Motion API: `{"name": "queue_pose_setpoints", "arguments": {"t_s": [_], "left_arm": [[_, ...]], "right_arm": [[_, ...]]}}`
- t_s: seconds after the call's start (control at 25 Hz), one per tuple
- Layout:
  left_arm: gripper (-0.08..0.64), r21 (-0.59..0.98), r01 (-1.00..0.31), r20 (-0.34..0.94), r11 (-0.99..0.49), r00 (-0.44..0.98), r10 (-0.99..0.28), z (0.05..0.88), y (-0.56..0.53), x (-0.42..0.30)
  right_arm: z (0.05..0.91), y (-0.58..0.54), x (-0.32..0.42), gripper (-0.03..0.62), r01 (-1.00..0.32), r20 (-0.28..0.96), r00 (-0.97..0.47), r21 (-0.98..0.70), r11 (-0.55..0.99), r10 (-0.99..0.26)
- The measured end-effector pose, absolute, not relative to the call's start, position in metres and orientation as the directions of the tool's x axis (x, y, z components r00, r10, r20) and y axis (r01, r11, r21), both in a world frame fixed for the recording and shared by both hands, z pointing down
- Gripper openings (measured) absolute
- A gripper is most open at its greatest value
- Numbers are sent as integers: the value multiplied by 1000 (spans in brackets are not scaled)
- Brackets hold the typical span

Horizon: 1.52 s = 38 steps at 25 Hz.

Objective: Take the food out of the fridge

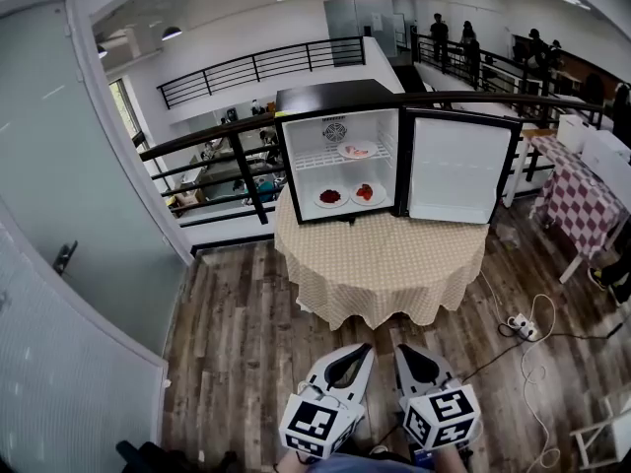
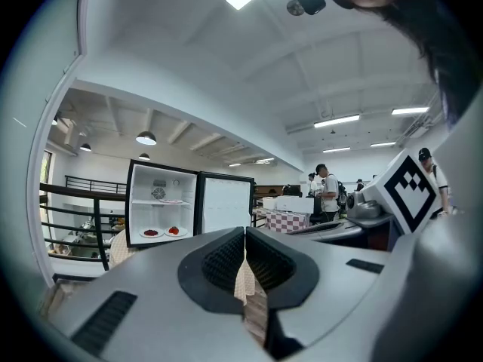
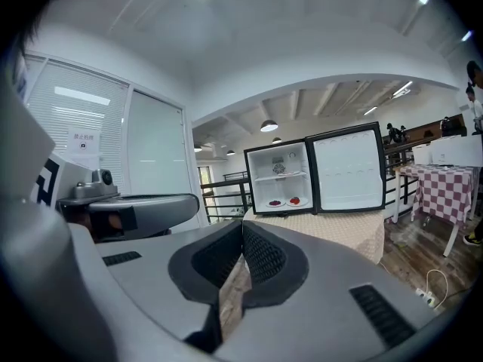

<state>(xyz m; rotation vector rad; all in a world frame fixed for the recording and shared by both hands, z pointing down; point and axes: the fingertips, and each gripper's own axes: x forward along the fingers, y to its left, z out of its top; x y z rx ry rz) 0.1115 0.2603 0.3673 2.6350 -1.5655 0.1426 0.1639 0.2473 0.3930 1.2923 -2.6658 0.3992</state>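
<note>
The left claw [image 1: 366, 348] and right claw [image 1: 400, 349] are sitting fully closed, gripping nothing. Well ahead of both, the open fridge [image 1: 325, 98] on the table [image 1: 385, 260] is holding plated food [image 1: 331, 197].

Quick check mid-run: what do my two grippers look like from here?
Both alike: the left gripper and right gripper have pale grey, wedge-shaped shells tapering to a point, with black ribbed pads set in a dark teardrop recess. Each carries a white cube printed with black square markers.
</note>
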Motion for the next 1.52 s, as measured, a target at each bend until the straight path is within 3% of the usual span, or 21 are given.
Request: {"name": "queue_pose_setpoints", "arguments": {"t_s": [0.64, 1.12, 1.52], "left_arm": [[17, 13, -885, 190, -466, 460, -867, 395, 208, 98], [17, 0, -862, 189, -507, 498, -846, 388, 79, 12], [17, 73, -841, 214, -536, 538, -815, 405, -1, -52]], "right_arm": [[412, 185, 142, 17, -767, 275, -642, -207, 608, -716], [416, 55, 67, 17, -809, 279, -586, -249, 532, -761], [439, -20, 10, 17, -847, 357, -531, -250, 469, -769]]}}
